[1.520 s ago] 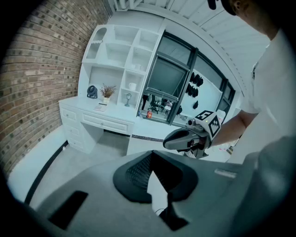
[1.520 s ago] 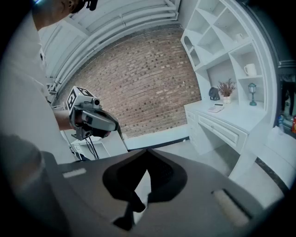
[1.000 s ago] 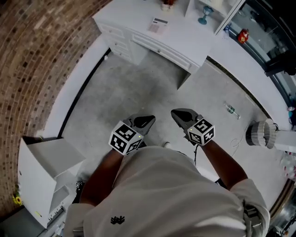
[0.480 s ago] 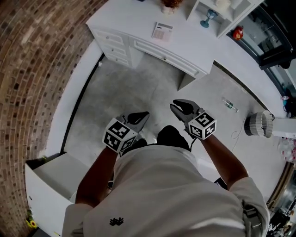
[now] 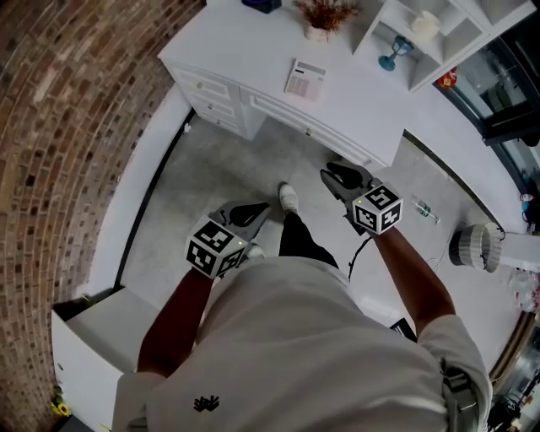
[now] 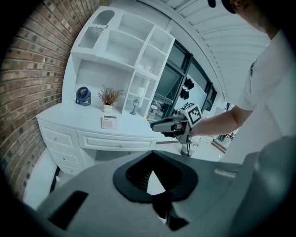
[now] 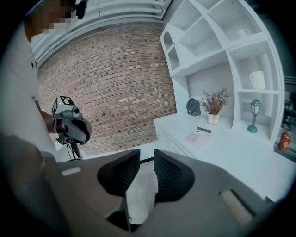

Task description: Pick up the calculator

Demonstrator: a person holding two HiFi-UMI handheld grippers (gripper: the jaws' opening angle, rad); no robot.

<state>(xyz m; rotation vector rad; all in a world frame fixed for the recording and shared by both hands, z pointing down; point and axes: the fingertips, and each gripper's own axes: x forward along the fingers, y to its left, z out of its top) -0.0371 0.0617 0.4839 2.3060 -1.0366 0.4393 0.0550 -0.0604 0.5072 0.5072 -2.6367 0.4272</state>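
Observation:
The calculator (image 5: 305, 80) is a flat white one lying on the white desk (image 5: 245, 51), well ahead of both grippers. It also shows in the left gripper view (image 6: 109, 122) and the right gripper view (image 7: 199, 136). My left gripper (image 5: 256, 211) is held over the floor short of the desk, jaws shut and empty (image 6: 152, 155). My right gripper (image 5: 332, 175) is nearer the desk's front edge. Its jaws (image 7: 147, 158) are opening with a clear gap, and nothing is between them. Each gripper sees the other: the right gripper (image 6: 159, 126) and the left gripper (image 7: 74, 127).
On the desk stand a potted dry plant (image 5: 325, 17), a small dark fan (image 6: 83, 96) and a shelf unit with a blue goblet-like ornament (image 5: 393, 52). Drawers (image 5: 211, 93) fill the desk's left end. A brick wall (image 5: 59, 126) runs on the left, and a white box (image 5: 93, 337) is at lower left.
The person has stepped towards the desk, and both grippers have come closer to it. The right gripper's jaws were shut and now stand apart. The left jaws stay shut.

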